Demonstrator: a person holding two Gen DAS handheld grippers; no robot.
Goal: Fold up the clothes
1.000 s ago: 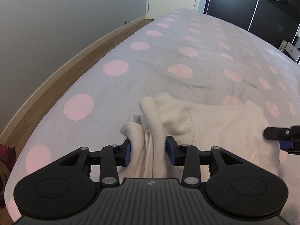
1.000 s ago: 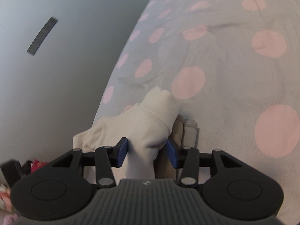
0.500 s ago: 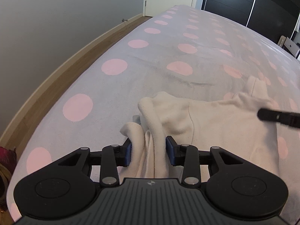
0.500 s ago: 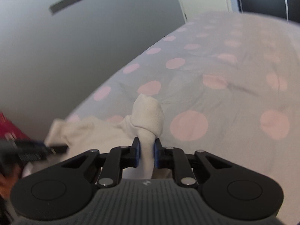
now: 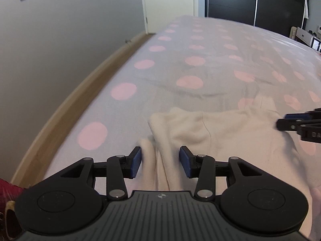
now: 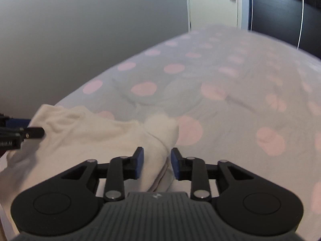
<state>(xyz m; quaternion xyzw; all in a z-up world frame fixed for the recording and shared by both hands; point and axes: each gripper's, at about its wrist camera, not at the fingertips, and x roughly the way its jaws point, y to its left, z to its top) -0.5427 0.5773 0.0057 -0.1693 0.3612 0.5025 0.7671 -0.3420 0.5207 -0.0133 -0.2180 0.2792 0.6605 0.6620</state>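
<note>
A cream sweatshirt (image 5: 230, 132) lies on the grey bedspread with pink dots (image 5: 200, 60), close to the bed's near left corner. My left gripper (image 5: 160, 161) is open, its blue pads either side of a bunched fold at the garment's left edge. In the right wrist view, the sweatshirt (image 6: 90, 132) spreads to the left, and its folded cuff end (image 6: 160, 128) lies between the fingers of my right gripper (image 6: 157, 163), which is open. Each gripper shows in the other's view: the right gripper (image 5: 297, 123) over the cloth's right side, the left gripper (image 6: 26, 132) at the left edge.
A strip of wooden floor (image 5: 80, 104) runs along the bed's left side below a grey wall. A white door (image 5: 168, 6) and dark wardrobe doors (image 5: 250, 2) stand beyond the far end. Something red (image 5: 8, 190) sits low at the left.
The right gripper closed on the cuff, carried it up and across, and now its jaws have parted again. The left gripper's jaws have spread a little wider, and both views have tilted up.
</note>
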